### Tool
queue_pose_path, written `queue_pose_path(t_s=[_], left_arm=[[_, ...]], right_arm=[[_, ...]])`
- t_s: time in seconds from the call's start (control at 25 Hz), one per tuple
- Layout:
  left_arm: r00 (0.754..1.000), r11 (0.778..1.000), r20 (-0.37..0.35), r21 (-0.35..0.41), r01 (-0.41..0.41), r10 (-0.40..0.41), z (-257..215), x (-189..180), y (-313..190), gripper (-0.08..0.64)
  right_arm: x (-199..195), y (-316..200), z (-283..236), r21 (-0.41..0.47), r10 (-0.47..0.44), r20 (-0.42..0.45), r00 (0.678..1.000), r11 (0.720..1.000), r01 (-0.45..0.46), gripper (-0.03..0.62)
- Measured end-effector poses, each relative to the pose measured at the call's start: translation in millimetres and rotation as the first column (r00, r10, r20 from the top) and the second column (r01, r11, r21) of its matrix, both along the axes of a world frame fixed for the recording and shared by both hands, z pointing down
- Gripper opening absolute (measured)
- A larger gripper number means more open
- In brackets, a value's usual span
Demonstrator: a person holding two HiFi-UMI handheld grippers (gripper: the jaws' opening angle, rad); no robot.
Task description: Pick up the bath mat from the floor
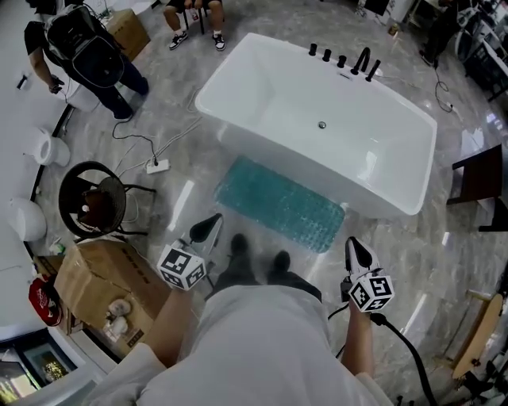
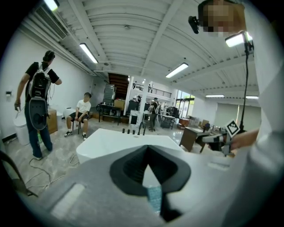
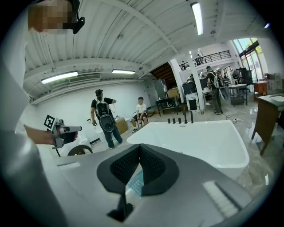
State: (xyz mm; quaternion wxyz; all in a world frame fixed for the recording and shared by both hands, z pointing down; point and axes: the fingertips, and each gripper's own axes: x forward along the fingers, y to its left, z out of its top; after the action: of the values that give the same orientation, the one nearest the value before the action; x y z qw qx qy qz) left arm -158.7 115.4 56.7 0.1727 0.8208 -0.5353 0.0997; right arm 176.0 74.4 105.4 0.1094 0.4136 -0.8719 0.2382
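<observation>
Jaws shut & empty; mat (image 1: 279,202) on floor (image 1: 262,24).
L gripper (image 1: 213,222) & R gripper (image 1: 354,246): jaws fully together, nothing held. Mat lies flat beside tub (image 1: 317,87), just ahead of both, untouched.

Landmark: white rectangular freestanding bathtub (image 1: 262,79), black taps (image 1: 349,62) on its far rim.
Floor: glossy grey marbled stone (image 1: 413,262) all round the bathtub, with bright streaks of reflected lamplight.
Left of the bathtub: round black metal chair (image 1: 91,198), brown cardboard box (image 1: 99,273), white power strip (image 1: 157,166).
Right of the bathtub: dark brown wooden desk (image 1: 476,178).
Wall: plain white (image 2: 13,75), left of the bathtub.
Ceiling: white, ribbed (image 2: 133,31), with lit long strip lamps (image 2: 88,53).
Beyond the bathtub: dark staircase (image 2: 116,82), railed mezzanine (image 3: 219,56), bright windows (image 2: 185,98).
</observation>
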Motion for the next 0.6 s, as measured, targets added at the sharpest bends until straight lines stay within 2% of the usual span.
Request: queue_pose_path(t_s=[0.28, 0.6], left_arm=[[0.994, 0.995, 0.041, -0.004, -0.102, 0.102, 9, -34, -39, 0.002], [0.978, 0.978, 0.049, -0.040, -0.203, 0.204, 34, -69, -75, 0.002]], right_arm=[[-23, -8, 4, 0.009, 0.095, -0.053, 0.994, 0.995, -0.095, 0.006], [-56, -19, 19, -0.009, 0.233, -0.053, 0.971, 0.972, -0.233, 0.006]])
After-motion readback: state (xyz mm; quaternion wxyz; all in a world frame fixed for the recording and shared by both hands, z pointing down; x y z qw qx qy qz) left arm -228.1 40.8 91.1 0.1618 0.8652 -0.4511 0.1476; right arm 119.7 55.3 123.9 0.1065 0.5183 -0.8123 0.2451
